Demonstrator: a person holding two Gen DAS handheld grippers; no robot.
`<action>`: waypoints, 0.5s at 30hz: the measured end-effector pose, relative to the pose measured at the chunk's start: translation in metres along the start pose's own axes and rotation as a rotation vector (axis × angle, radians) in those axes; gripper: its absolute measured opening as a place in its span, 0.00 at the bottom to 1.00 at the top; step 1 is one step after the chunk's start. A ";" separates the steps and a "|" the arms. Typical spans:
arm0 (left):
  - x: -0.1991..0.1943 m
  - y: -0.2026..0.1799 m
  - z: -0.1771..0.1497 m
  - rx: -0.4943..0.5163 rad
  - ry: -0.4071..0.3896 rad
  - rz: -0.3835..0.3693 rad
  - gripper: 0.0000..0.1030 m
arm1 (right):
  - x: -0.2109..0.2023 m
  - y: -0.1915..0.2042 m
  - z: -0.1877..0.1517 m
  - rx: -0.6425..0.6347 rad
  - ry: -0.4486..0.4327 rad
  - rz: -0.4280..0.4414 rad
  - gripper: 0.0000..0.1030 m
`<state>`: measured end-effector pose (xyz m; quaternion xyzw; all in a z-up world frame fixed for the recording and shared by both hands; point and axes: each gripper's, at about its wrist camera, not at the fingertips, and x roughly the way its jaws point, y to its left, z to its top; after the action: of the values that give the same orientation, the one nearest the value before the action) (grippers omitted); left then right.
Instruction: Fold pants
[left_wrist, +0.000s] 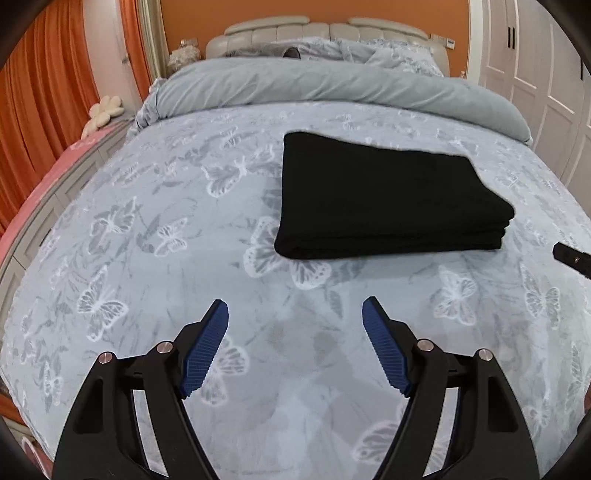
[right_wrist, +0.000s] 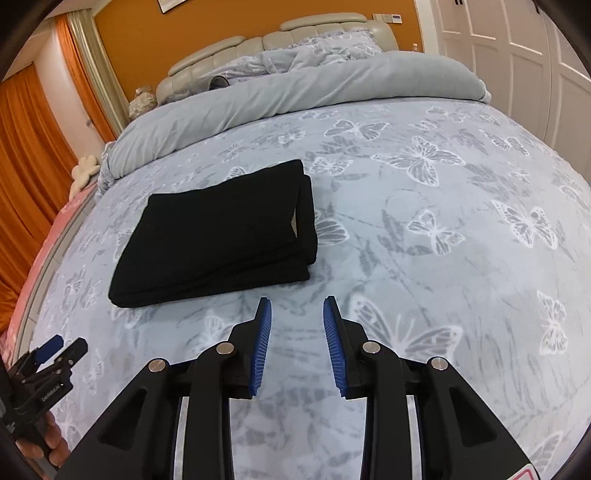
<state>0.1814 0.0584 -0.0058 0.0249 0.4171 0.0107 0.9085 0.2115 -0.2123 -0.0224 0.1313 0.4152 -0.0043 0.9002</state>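
Black pants (left_wrist: 384, 199) lie folded into a flat rectangular stack on the butterfly-print bedspread (left_wrist: 147, 258). In the right wrist view the same pants (right_wrist: 221, 236) sit left of centre, layered folds showing along the right edge. My left gripper (left_wrist: 295, 314) hovers over bare bedspread in front of the stack, jaws wide open, nothing between them. My right gripper (right_wrist: 297, 310) stands just in front of the stack's near right corner, jaws apart by a narrow gap and holding nothing. The left gripper (right_wrist: 55, 354) also shows at the lower left of the right wrist view, held by a hand.
A rolled grey duvet (left_wrist: 332, 85) lies across the bed beyond the pants, with pillows and a padded headboard (left_wrist: 325, 29) behind. Orange curtains (left_wrist: 44, 92) hang at the left, white wardrobe doors (left_wrist: 535, 66) at the right. A pink ledge (left_wrist: 48, 177) runs along the bed's left side.
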 end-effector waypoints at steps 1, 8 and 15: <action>0.007 -0.001 0.000 0.008 0.015 0.003 0.71 | 0.003 -0.001 0.001 0.002 0.002 -0.008 0.28; 0.019 0.001 0.001 -0.005 0.033 0.012 0.71 | 0.020 -0.001 0.002 0.011 0.023 -0.018 0.28; 0.014 -0.002 -0.004 0.008 0.022 0.023 0.71 | -0.001 0.008 -0.011 0.005 0.019 -0.016 0.28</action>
<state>0.1875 0.0570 -0.0190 0.0333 0.4270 0.0198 0.9034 0.2034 -0.2023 -0.0270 0.1305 0.4247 -0.0112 0.8958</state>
